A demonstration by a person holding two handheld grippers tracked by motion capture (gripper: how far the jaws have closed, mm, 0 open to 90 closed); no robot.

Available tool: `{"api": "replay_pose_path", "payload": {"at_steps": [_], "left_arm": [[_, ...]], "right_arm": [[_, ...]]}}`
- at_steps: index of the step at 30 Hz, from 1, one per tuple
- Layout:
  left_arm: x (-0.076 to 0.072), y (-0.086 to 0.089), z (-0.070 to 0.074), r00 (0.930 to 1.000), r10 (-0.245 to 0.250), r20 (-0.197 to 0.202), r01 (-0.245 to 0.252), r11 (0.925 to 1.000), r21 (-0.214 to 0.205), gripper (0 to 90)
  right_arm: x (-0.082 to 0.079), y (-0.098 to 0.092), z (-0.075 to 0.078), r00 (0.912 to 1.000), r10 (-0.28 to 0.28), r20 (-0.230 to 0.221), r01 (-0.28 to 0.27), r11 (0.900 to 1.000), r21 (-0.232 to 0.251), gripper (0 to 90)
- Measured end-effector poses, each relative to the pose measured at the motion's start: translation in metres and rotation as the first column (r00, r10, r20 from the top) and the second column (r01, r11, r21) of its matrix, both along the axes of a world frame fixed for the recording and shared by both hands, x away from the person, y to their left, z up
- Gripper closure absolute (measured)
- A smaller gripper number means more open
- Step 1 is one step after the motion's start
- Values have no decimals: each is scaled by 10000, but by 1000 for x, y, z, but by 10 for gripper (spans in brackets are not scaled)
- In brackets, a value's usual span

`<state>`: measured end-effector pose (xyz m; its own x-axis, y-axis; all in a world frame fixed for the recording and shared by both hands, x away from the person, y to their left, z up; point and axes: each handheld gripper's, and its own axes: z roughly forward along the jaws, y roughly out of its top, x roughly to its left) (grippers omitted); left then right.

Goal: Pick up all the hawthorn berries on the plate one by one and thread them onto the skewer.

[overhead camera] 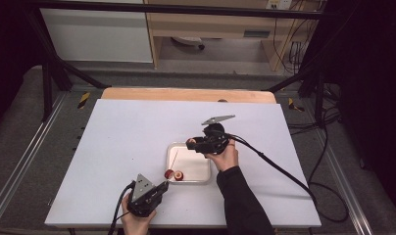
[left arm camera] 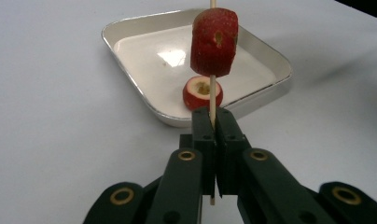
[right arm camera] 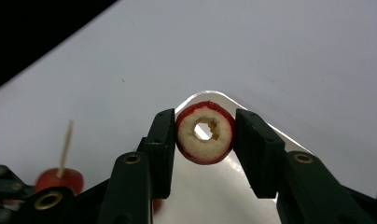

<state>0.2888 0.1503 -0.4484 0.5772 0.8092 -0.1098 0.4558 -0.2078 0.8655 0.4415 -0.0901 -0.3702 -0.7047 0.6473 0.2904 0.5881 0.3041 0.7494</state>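
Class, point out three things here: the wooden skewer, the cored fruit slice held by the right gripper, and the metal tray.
wooden skewer [left arm camera: 212, 91], left gripper view, bare shaft.
cored fruit slice [right arm camera: 191, 137], right gripper view, pale flesh.
metal tray [left arm camera: 130, 70], left gripper view, rim.

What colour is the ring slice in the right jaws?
Red skin, cream flesh; right gripper view shows it best.

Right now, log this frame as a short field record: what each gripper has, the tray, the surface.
left gripper: shut on skewer, one red fruit slice threaded on it
right gripper: shut on a cored fruit ring, held above the tray
tray: white, metal-rimmed, one fruit piece lying in it
surface: white table
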Motion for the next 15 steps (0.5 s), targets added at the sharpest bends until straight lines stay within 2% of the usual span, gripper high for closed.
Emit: {"api": "replay_pose_path", "payload": {"at_steps": [2, 4, 6, 9, 11, 15], "left_arm": [[-1, -3, 1, 10000, -23, 72, 24, 10000, -77, 882], [-2, -7, 1, 9998, -105, 139, 106, 9999, -91, 882], [-2, -11, 2, 9997, -185, 144, 187, 9997, -179, 882], [-3, -17, 3, 9995, -273, 154, 276, 9994, -203, 882], [-3, -21, 4, 9993, -334, 170, 338, 9992, -217, 882], [-3, -28, 6, 9990, -406, 164, 409, 9990, -167, 882]], "right_arm": [[-6, -7, 3, 9996, -257, 83, 250, 9967, 774, 597], [-11, -14, 3, 9986, -511, 161, 480, 9865, 1564, 597], [-16, -20, 2, 9973, -729, 42, 695, 9652, 2522, 597], [-23, -28, 0, 9947, -1026, -29, 973, 9341, 3434, 597], [-27, -31, -2, 9937, -1123, -37, 1047, 9134, 3934, 597], [-33, -35, -6, 9923, -1241, -56, 1132, 8846, 4524, 597]]}}
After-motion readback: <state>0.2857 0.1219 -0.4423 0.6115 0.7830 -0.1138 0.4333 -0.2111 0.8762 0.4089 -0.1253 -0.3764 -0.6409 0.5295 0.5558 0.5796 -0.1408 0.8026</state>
